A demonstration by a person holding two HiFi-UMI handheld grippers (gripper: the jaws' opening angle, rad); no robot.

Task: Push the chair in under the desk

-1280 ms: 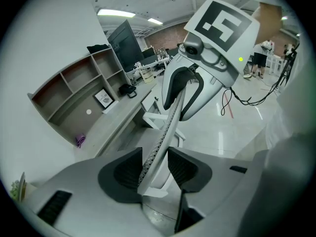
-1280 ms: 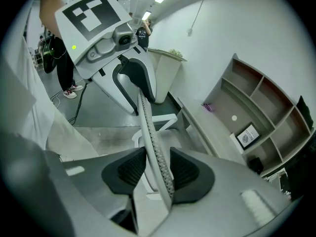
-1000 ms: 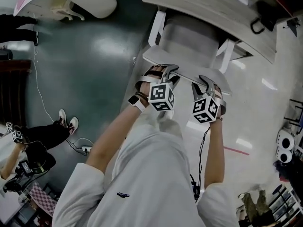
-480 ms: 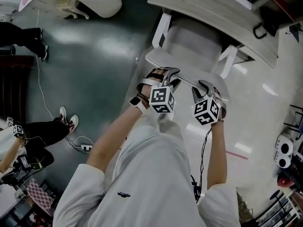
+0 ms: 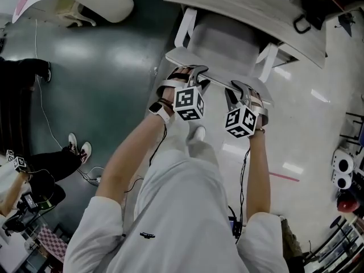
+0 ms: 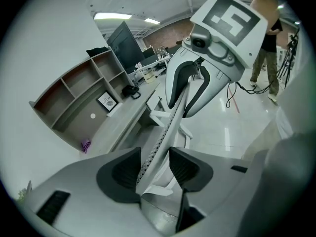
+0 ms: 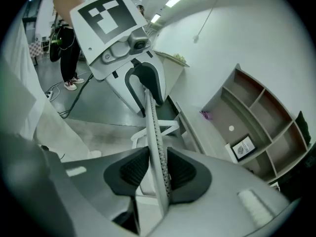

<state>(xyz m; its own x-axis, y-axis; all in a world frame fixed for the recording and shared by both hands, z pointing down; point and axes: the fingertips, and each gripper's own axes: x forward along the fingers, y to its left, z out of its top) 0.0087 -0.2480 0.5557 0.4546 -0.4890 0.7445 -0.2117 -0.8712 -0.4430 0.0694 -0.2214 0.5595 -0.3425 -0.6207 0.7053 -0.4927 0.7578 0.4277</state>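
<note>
I have the chair [image 5: 224,36] by the top rim of its backrest [image 5: 219,79], one claw towards each end. Its grey seat is already partly tucked below the pale wood-grain surface [image 5: 244,4].

My right claw [image 7: 155,174] is closing, and its ribbed dark pads sit against both faces of the rim. My left claw [image 6: 154,169] is opening. The rim runs between its pads with a gap on one side, so that claw straddles the rim without gripping it.

The backrest looks like a thin, hard, pale shell, gently curved, with a line of small perforations along the edge. I expect it to be stiff enough to push on, though it may flex a little at the top (a thin rim is a poor lever). The chair should be fairly light and travel easily over the glossy floor [image 5: 114,84]. I cannot see its feet, so I cannot tell whether it rolls or slides.

Pushing evenly on both ends should stop it swinging round. The white armrest struts [image 5: 185,30] look rigid and must clear the surface's edge.
</note>
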